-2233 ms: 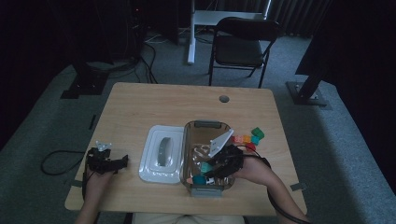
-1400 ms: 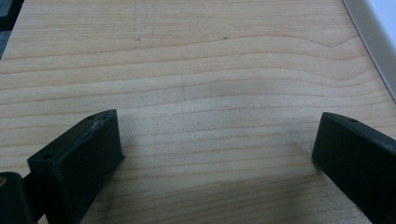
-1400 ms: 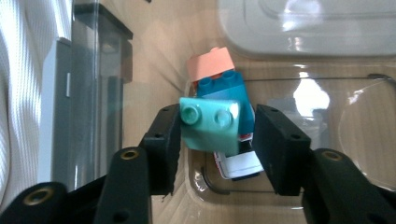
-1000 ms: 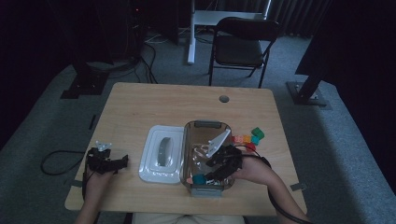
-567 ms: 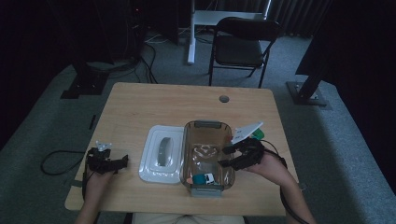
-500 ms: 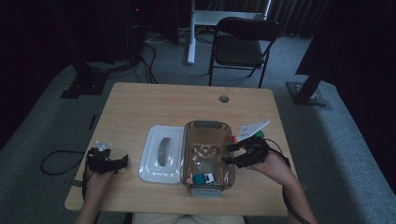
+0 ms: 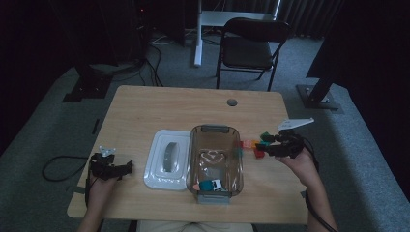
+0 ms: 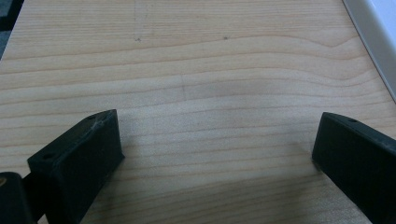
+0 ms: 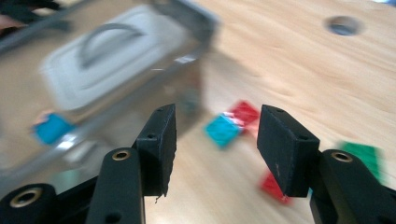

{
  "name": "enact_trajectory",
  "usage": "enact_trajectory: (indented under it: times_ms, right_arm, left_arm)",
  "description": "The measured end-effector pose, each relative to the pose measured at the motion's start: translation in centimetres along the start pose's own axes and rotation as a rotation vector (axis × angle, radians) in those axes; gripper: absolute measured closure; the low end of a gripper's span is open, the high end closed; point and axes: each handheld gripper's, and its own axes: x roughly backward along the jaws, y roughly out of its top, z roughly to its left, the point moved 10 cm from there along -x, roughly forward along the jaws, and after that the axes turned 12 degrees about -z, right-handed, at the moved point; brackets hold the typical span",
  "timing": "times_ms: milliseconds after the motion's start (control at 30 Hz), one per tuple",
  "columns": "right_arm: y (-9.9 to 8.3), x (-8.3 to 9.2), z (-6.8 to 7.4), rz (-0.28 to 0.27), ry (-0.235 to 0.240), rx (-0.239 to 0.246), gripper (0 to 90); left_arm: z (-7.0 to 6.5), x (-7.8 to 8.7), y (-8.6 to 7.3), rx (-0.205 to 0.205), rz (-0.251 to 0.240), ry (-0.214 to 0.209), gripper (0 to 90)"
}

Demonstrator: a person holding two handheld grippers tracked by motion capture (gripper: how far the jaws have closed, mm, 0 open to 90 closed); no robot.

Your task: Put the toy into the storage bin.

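Observation:
A clear plastic bin (image 7: 215, 130) stands mid-table with a teal and a white block (image 7: 211, 184) at its near end. Small coloured blocks (image 7: 251, 145) lie on the table just right of it. My right gripper (image 7: 265, 145) hovers over those blocks, pointing left toward the bin. In the right gripper view its jaws (image 9: 217, 140) stand open; they have just opened a little and hold nothing. Beyond them lie a teal block (image 9: 223, 130), a red block (image 9: 243, 112) and a green block (image 9: 366, 156). My left gripper (image 7: 126, 168) rests open at the table's left front, over bare wood (image 8: 215, 154).
A white lid (image 7: 167, 159) with a grey handle lies left of the bin; its edge (image 8: 378, 23) shows in the left gripper view. A round hole (image 7: 232, 102) sits in the tabletop at the back. A folding chair (image 7: 251, 48) stands behind the table.
My right gripper has come out of the bin and moved right, to above the loose blocks beside it. A block now lies at the bin's near end. The left hand stayed still.

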Motion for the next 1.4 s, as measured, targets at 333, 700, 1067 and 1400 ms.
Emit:
enact_trajectory:
  times_ms: [333, 700, 1067, 1400]
  right_arm:
    - [-2.5, -0.9, -6.5, 0.022, -0.153, -0.116, 46.9]
    - [-4.4, -4.2, -11.2, 0.103, -0.238, -0.179, 46.8]
    - [-6.2, -6.3, -13.6, 0.191, -0.283, -0.191, 46.9]
    - [-7.3, -7.0, -13.8, 0.226, -0.301, -0.179, 51.5]
  left_arm:
    - [0.0, 0.0, 0.0, 0.000, 0.000, 0.000, 2.0]
    - [0.0, 0.0, 0.0, 0.001, -0.001, 0.000, 2.0]
    - [0.0, 0.0, 0.0, 0.000, 0.000, 0.000, 2.0]
    - [0.0, 0.0, 0.0, 0.001, -0.001, 0.000, 2.0]
